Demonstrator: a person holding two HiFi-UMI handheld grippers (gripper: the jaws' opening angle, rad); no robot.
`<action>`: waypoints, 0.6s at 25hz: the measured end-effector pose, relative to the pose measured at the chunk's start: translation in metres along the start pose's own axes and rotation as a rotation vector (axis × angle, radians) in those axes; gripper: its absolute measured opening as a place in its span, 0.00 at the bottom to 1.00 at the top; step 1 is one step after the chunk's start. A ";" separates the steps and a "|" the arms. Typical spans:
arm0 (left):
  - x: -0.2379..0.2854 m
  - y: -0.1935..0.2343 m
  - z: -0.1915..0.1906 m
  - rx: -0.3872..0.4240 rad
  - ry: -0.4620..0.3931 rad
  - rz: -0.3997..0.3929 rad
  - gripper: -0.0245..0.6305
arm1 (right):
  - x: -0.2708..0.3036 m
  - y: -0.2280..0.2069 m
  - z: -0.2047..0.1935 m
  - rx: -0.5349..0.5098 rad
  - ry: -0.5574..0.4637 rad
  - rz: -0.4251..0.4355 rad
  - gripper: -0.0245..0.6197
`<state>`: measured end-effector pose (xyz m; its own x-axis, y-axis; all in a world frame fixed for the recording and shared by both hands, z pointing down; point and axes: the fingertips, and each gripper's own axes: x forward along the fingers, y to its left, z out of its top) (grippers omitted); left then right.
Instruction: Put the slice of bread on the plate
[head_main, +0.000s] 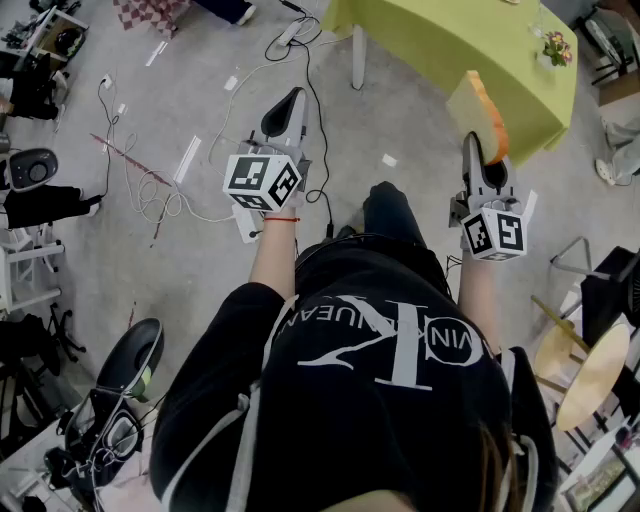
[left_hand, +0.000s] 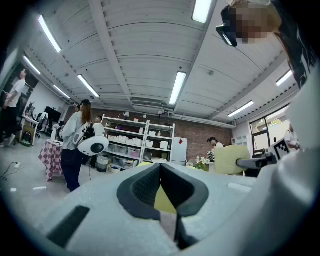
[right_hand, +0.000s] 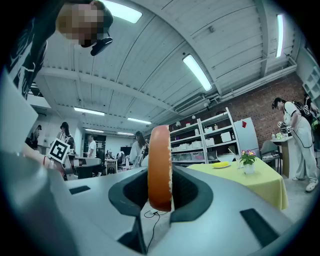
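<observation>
Workshop floor (head_main: 200, 110), crossed by cables (head_main: 150, 195), is seen beneath both hands, with shelving and people further back. The right tongs (right_hand: 160, 197) are closed narrowly on the bread (right_hand: 160, 162), which is held upright and edge-on between the pads, most of the slice standing above them. The left tongs (left_hand: 160, 172) are drawn together at the tips with nothing between them, and are held level beside the right. Ahead stands the counter (right_hand: 252, 182) under a yellow-green cloth. On it a yellow plate (right_hand: 221, 164) is seen, with a small pot of flowers (right_hand: 248, 159) near it. The bread is well apart from the plate and nothing has been set down yet.

Several failures can be expected from here. The grip is judged to be taken low on a soft slice, so a quick swing could let it bend, tear or slide out. A tighter squeeze could crush the crumb. If the slice is released while upright it could land on its edge, topple and end up off the plate; it would have to be laid flat first. The flowers could be knocked by a careless approach, and the cables could be caught underfoot on the way to the counter.
</observation>
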<state>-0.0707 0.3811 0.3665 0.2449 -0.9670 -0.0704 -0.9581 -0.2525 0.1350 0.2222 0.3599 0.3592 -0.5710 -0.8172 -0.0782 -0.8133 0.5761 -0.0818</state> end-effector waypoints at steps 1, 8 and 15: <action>0.001 0.002 0.001 -0.006 -0.003 0.001 0.05 | 0.001 0.000 0.001 0.003 0.000 -0.005 0.18; 0.011 0.017 0.004 -0.012 -0.007 0.002 0.05 | 0.016 -0.002 -0.001 -0.002 0.002 -0.016 0.18; 0.046 0.040 0.002 -0.023 0.005 0.000 0.05 | 0.051 -0.015 -0.010 0.020 0.012 -0.032 0.18</action>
<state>-0.0978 0.3266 0.3667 0.2455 -0.9672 -0.0656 -0.9544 -0.2530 0.1582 0.2041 0.3091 0.3659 -0.5465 -0.8351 -0.0637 -0.8286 0.5501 -0.1035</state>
